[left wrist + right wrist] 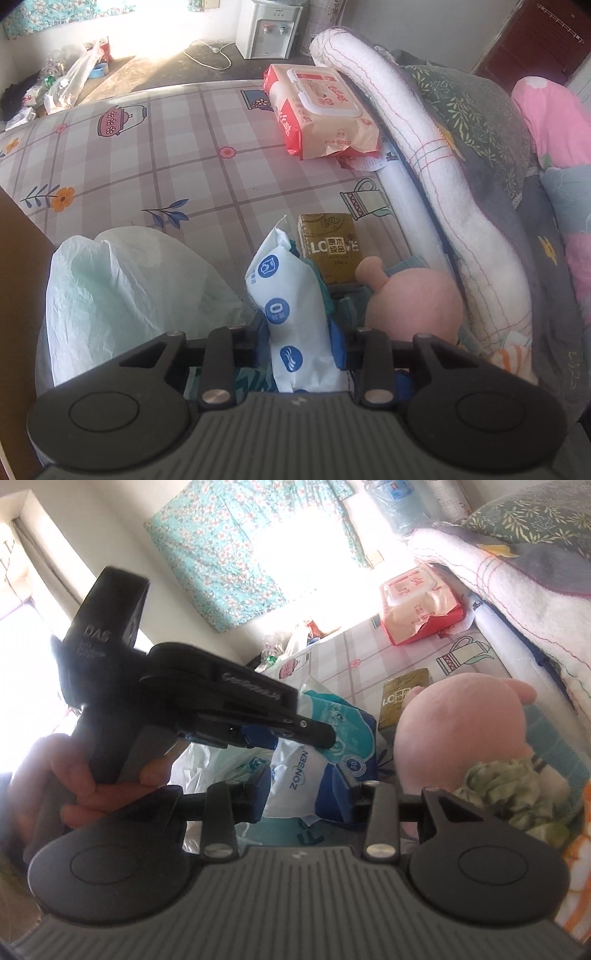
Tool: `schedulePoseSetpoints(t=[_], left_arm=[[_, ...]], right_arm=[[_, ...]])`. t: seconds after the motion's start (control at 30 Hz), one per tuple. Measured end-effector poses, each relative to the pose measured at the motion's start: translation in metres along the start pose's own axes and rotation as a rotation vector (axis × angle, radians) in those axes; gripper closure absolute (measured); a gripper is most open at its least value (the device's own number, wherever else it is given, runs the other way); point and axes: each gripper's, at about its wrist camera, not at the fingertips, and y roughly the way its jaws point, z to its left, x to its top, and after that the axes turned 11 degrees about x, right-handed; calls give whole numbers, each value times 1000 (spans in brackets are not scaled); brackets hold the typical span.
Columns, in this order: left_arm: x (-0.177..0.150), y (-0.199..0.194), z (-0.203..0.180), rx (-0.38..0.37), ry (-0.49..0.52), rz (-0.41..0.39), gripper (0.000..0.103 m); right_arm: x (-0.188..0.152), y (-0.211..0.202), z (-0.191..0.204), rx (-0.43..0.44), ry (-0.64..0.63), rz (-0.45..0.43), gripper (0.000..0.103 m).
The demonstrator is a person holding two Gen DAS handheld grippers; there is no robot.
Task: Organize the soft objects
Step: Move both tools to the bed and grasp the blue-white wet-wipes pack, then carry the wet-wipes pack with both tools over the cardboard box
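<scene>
My left gripper [301, 328] is shut on a white and blue soft pack of wipes [291, 306], held upright over the bed. In the right wrist view the same pack [314, 764] sits between the blue pads of my right gripper [304, 794], which also closes on it; the left gripper [258, 716] comes in from the left and clamps the pack's top. A pink plush toy [417, 299] lies just right of the pack and also shows in the right wrist view [461, 734]. A white plastic bag [122, 288] lies left of the pack.
A brown tissue pack [328, 243] lies behind the wipes. A red and cream wipes pack [321, 110] lies farther back on the checked sheet [166, 158]. A rolled white towel [424, 155] and quilts [517, 155] line the right side. A green cloth [509, 782] lies by the plush.
</scene>
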Motion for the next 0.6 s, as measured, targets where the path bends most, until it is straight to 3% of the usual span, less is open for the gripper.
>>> schedulePoseSetpoints(t=[0.07, 0.17, 0.27, 0.4, 0.6], left_arm=[[-1, -16, 2, -45, -1, -25, 70], [-5, -42, 8, -120, -18, -52, 71], [-11, -66, 17, -225, -52, -67, 72], [-23, -95, 29, -326, -65, -110, 72], [-43, -120, 52, -376, -97, -130, 73]], right_arm=[[5, -13, -16, 36, 97, -52, 62], [12, -30, -39, 111, 232, -144, 49], [12, -38, -54, 186, 317, -201, 46], [3, -36, -66, 333, 453, -226, 33], [-10, -21, -52, 576, 579, -211, 33]])
